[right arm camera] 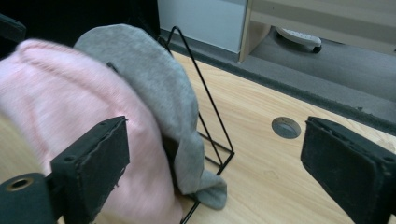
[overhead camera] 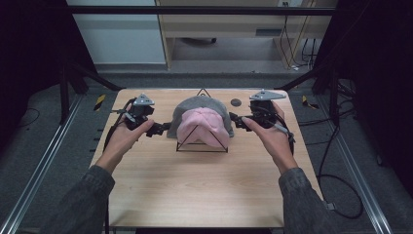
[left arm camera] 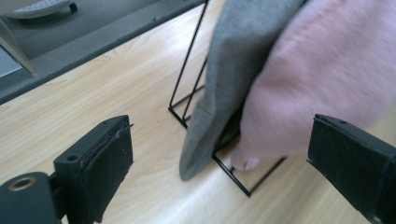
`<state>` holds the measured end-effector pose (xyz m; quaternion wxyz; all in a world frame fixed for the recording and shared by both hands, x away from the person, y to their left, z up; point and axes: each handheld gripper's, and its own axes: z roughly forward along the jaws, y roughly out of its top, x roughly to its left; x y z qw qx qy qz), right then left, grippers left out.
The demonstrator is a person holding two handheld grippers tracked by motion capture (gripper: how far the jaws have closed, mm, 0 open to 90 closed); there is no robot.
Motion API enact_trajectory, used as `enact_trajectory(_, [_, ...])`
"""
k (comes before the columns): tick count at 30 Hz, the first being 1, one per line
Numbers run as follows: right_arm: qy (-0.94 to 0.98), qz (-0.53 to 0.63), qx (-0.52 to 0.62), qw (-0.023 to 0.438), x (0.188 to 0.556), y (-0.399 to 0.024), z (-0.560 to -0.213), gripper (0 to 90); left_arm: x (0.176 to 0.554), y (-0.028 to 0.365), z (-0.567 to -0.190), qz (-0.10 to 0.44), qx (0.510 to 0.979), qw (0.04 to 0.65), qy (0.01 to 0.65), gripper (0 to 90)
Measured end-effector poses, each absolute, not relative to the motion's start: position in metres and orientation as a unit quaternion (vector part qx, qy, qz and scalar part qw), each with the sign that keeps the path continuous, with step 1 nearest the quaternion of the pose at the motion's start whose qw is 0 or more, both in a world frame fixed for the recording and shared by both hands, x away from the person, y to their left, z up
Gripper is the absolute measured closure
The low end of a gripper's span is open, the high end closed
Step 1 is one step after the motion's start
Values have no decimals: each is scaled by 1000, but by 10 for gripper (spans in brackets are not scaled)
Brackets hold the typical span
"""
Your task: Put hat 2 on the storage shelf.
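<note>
We see a pink hat [overhead camera: 203,127] draped over a grey hat [overhead camera: 195,105] on a black wire stand [overhead camera: 202,146] mid-bench [overhead camera: 195,195]. The left claw [overhead camera: 163,128] and right claw [overhead camera: 237,119] flank it, both wide and empty. A careless brush could tip the light stand — or drag the hats off. A round grommet [overhead camera: 235,102] sits nearby, unobstructive.

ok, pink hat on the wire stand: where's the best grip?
Probably the pink hat's lower side edges, one gripper from each flank. It drapes over the wire stand in front of the grey hat, so its sides hang free near both open grippers.
</note>
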<state>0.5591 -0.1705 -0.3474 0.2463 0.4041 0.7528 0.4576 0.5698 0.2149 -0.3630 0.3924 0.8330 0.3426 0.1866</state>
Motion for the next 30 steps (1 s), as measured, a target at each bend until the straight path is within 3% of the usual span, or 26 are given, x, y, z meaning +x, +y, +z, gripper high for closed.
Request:
enact_trajectory(15, [767, 456, 391, 226, 505, -190, -379, 75, 512, 215, -394, 168, 852, 386, 312, 58])
enact_trajectory(30, [783, 414, 422, 194, 485, -206, -442, 105, 492, 217, -449, 136, 876, 344, 310, 58])
